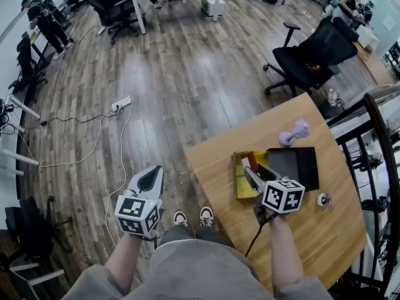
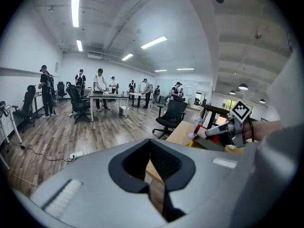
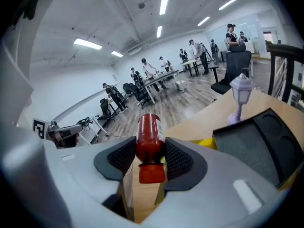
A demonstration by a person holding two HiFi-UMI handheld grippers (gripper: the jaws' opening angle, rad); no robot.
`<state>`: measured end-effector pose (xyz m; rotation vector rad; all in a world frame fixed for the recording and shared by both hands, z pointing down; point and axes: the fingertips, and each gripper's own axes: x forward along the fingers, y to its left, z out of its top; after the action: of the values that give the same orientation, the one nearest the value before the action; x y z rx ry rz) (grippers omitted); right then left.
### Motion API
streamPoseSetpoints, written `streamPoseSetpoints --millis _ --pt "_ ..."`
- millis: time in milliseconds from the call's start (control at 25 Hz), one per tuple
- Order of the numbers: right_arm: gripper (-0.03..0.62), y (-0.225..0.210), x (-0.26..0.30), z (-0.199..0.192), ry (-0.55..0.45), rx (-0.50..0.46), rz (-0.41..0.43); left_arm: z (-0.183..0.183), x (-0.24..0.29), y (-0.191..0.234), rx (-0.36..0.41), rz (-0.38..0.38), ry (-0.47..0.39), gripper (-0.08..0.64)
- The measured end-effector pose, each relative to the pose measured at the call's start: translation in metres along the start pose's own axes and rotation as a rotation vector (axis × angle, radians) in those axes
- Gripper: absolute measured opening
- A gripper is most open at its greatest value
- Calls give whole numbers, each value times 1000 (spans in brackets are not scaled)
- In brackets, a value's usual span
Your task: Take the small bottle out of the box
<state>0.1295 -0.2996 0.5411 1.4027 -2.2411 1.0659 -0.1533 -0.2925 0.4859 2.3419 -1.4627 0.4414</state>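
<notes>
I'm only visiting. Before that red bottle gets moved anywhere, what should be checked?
1. Grip: the right hand-held gripper has its jaws closed on the body of the small red plastic bottle. Ok.
2. Bottle clear of the open yellow box: cannot tell.
3. Left hand-held gripper out of the way: over the floor, jaws together, nothing in them. Ok.
4. Bare space on the wooden table to put it down: ok.
5. Lilac dumbbell apart from the box: ok.
</notes>
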Motion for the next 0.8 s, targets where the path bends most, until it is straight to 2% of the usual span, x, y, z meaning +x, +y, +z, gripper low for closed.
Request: streamPoseSetpoints --millis 320,440,600,800 --pt "202 78 -48 80 -251 -182 51 52 -21 8 48 23 -103 0" --pt "202 108 -65 101 -321 -244 70 79 -36 8 126 42 -154 0" --pt "202 145 -86 122 -404 -280 107 116 -58 -1 253 47 -237 0" --pt "204 186 -115 141 -519 -332 131 150 -86 -8 292 52 -302 0"
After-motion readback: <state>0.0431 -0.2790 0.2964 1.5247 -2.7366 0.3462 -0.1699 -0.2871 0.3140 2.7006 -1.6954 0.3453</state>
